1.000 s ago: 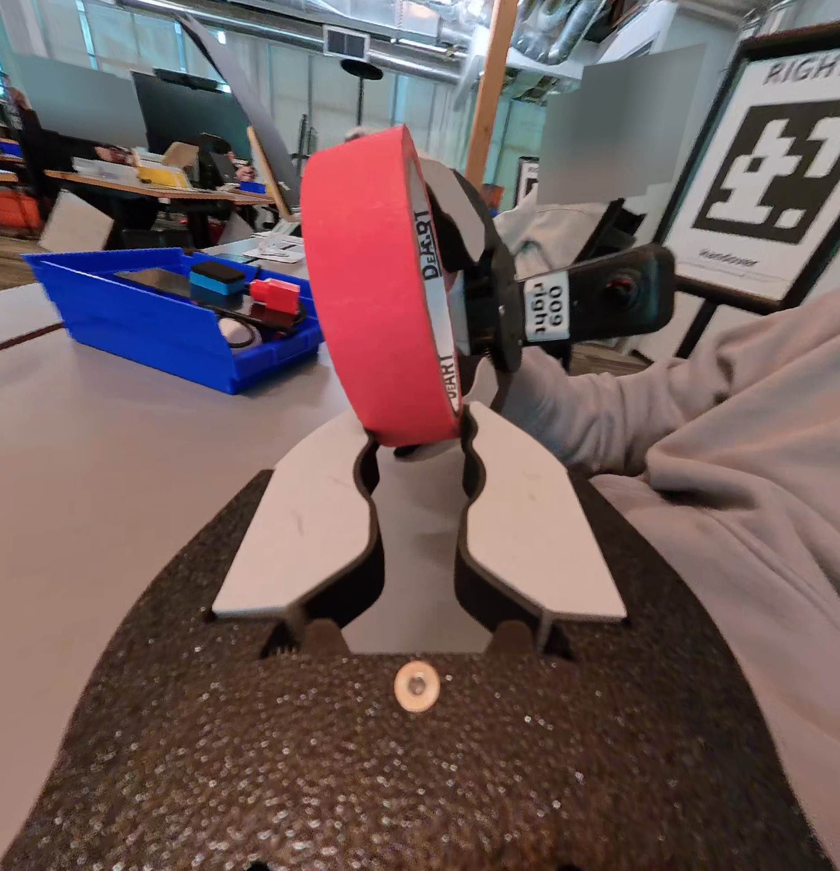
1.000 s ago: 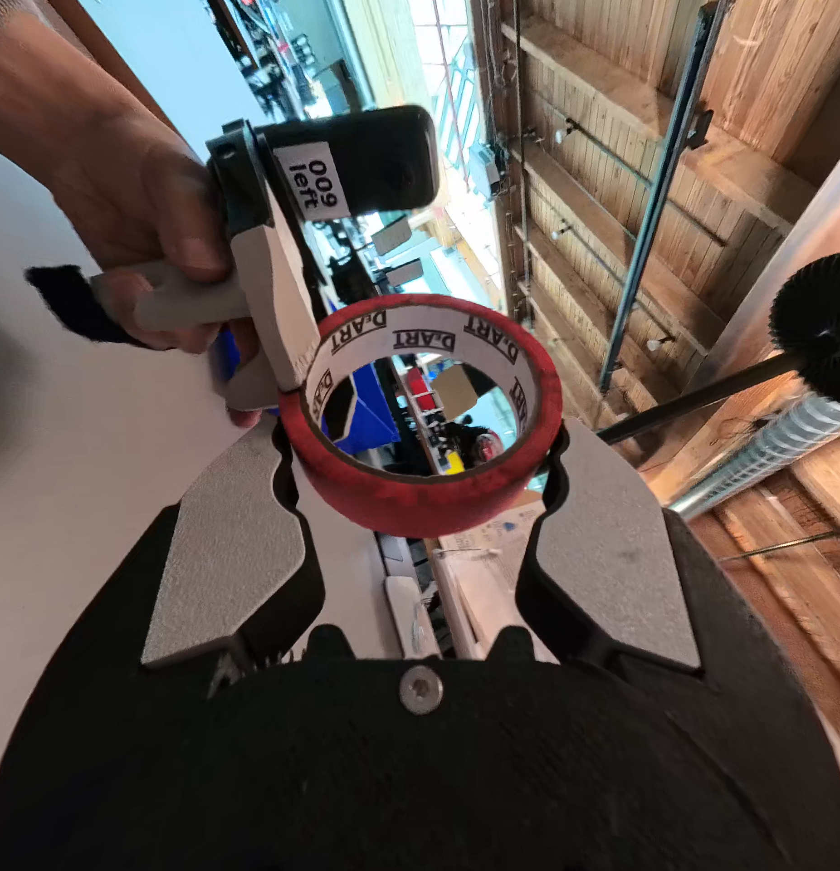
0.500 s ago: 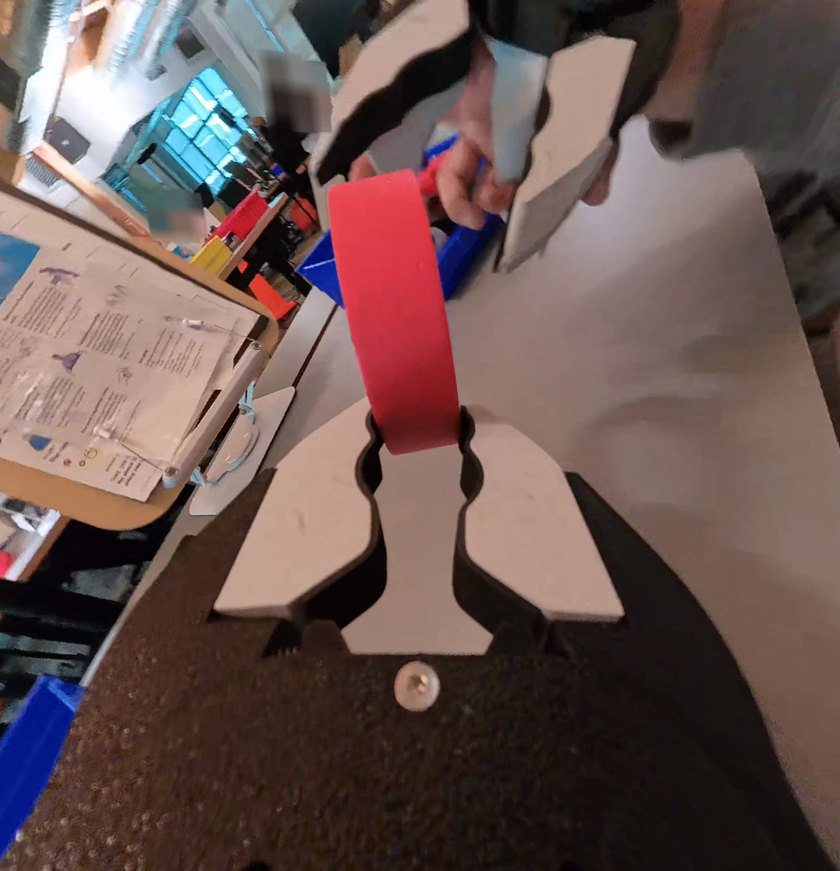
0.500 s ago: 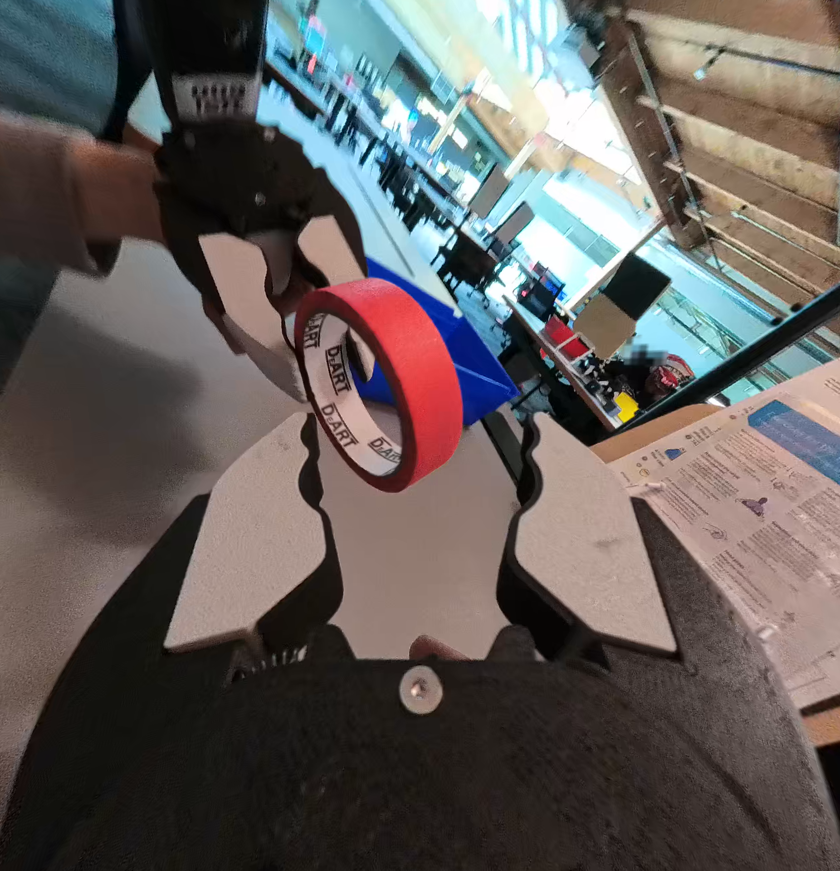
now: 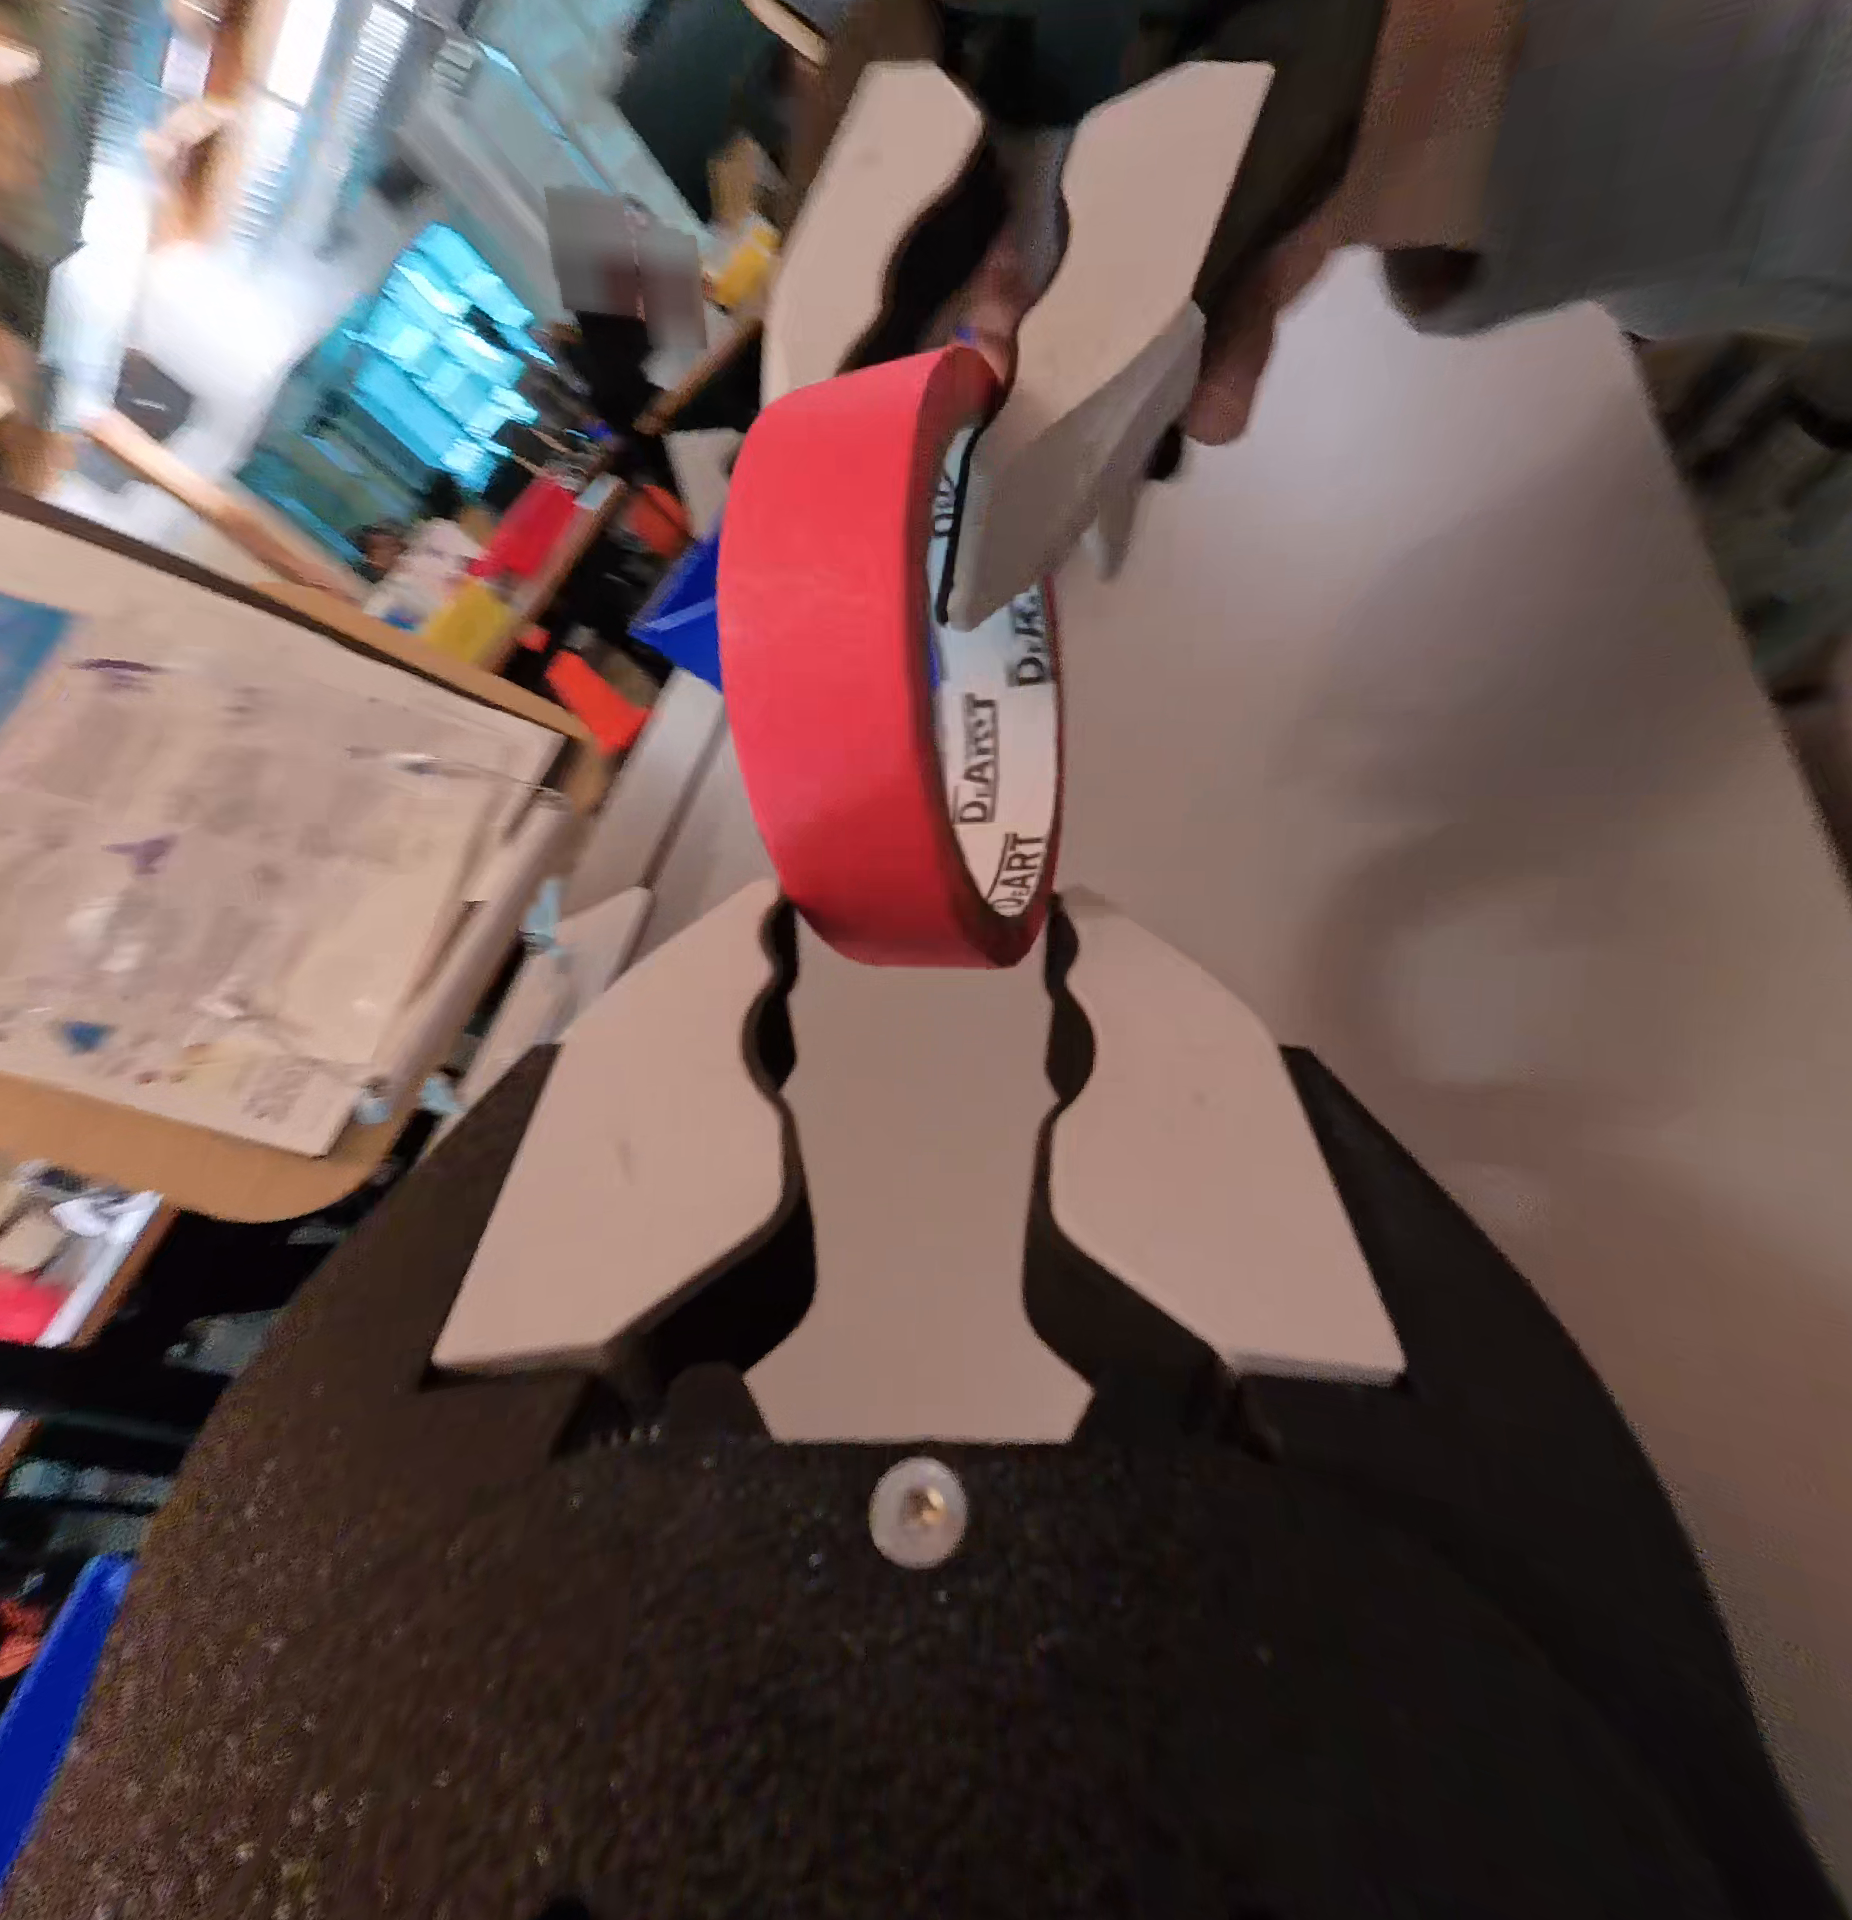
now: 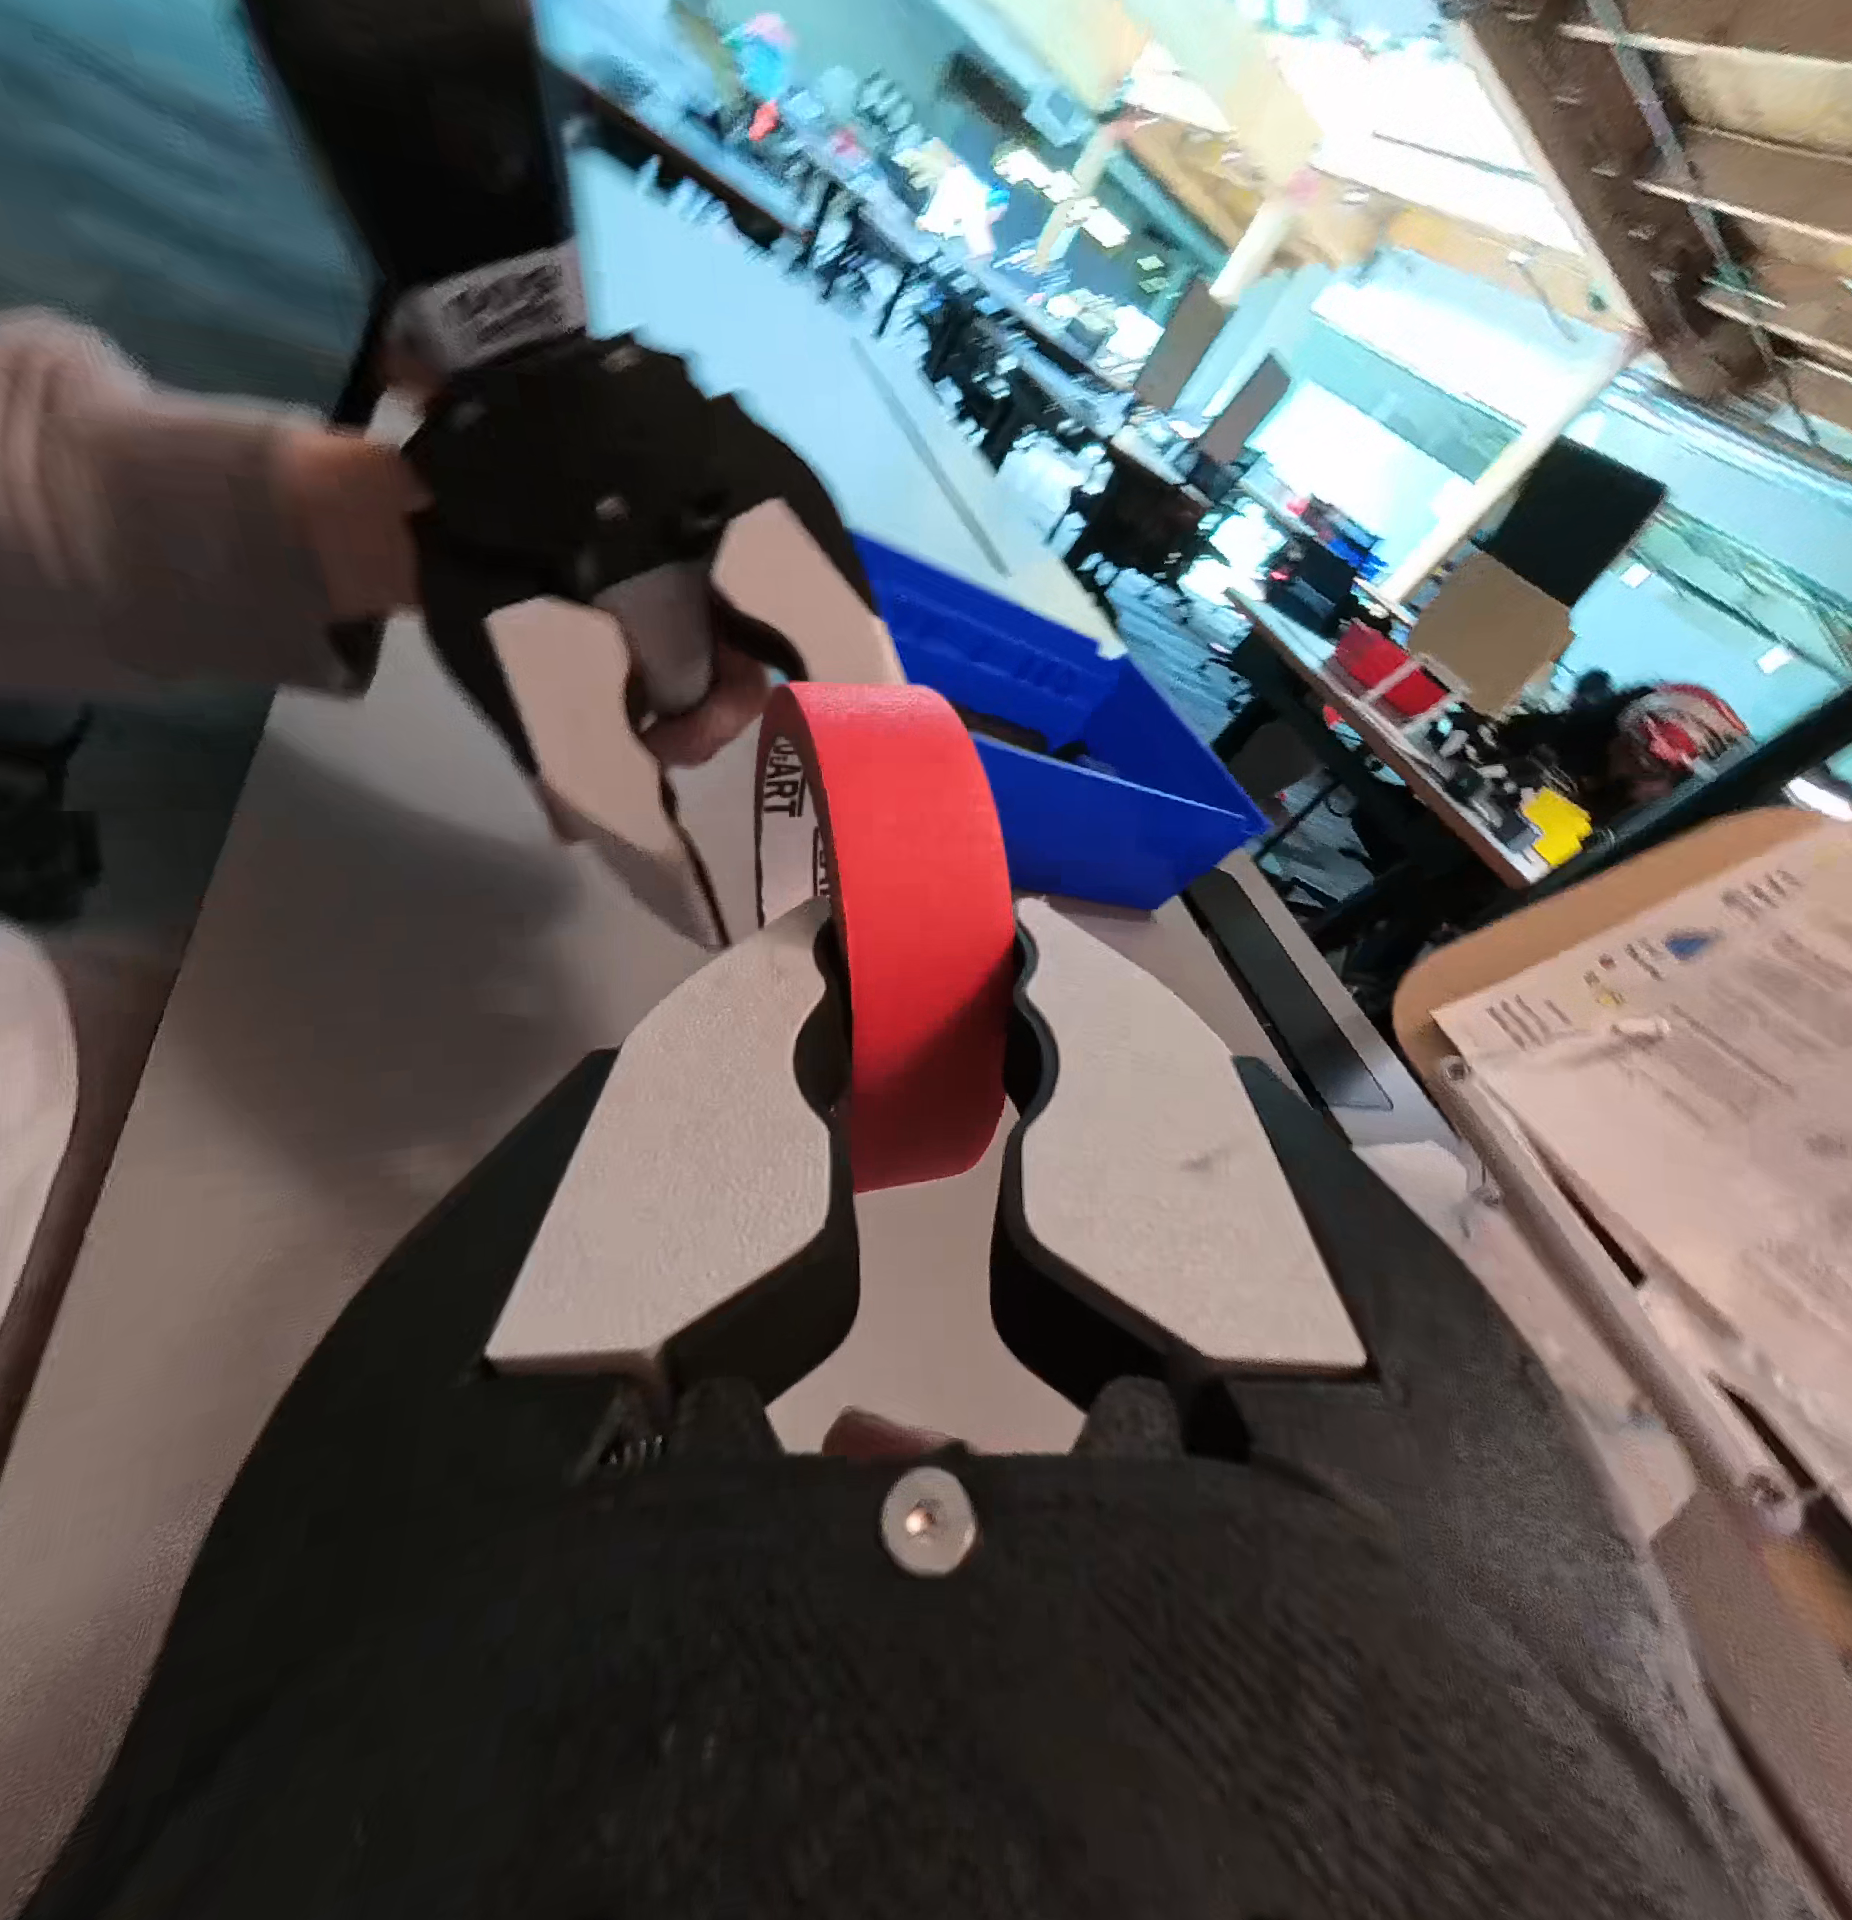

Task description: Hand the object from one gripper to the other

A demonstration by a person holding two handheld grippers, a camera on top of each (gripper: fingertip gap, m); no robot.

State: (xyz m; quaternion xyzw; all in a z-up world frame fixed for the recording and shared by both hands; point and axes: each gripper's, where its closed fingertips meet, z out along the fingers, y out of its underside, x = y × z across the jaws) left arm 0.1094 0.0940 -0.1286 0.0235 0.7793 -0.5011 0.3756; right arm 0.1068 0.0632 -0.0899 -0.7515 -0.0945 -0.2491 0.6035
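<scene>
A roll of red tape (image 5: 828,675) with a white printed core is held in the air above the grey table (image 5: 1421,831). My right gripper (image 6: 920,920) is shut on the tape (image 6: 922,935), clamping the band across its width deep between the fingers. In the left wrist view its fingers (image 5: 1088,416) hold the roll's far side. My left gripper (image 5: 917,914) is open a little wider than the band. The roll's near rim sits tilted just between its tips. In the right wrist view the left gripper's fingers (image 6: 589,748) show beyond the roll, blurred.
A blue bin (image 6: 1057,748) stands on the table behind the tape. A wooden board with paper sheets (image 5: 226,831) is at the table's edge and also shows in the right wrist view (image 6: 1680,1039). The person's grey sleeve (image 6: 101,499) is at left. Desks fill the background.
One second ago both grippers held the tape. Then the right let go while the left kept it. Now the right has closed on the band and the left's fingers have spread.
</scene>
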